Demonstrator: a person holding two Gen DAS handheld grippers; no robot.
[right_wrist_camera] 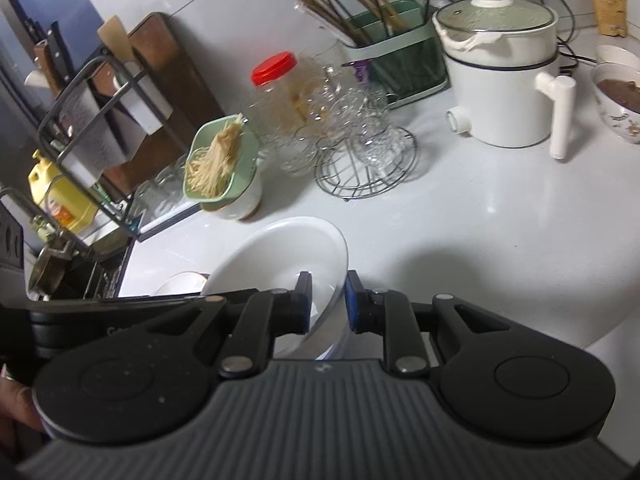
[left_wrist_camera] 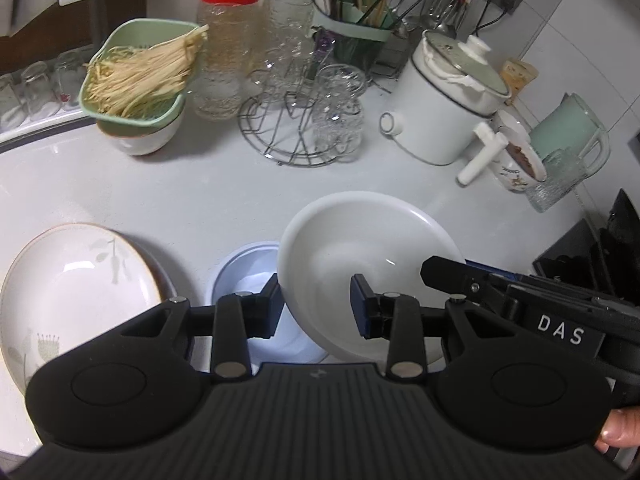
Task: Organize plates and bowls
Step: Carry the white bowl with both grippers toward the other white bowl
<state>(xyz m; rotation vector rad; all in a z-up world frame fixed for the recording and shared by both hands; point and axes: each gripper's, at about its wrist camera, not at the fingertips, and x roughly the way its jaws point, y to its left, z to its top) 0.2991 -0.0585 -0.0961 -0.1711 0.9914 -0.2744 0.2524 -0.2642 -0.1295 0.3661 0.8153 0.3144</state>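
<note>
White bowl [left_wrist_camera: 360, 264] tilts above the worktop [left_wrist_camera: 200, 188], over a blue-rimmed dish [left_wrist_camera: 244, 264]; the right gripper [right_wrist_camera: 329, 302] is clamped on its rim; the left gripper [left_wrist_camera: 316, 306] straddles the opposite rim, spread wide and released; a leaf-patterned plate [left_wrist_camera: 72, 292] lies beside them.

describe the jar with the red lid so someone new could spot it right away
Start at the white electric pot at the back of the countertop, then look left past the wire rack of glass cups. The jar stands between that rack and the green noodle strainer; it alone has a red lid.
</note>
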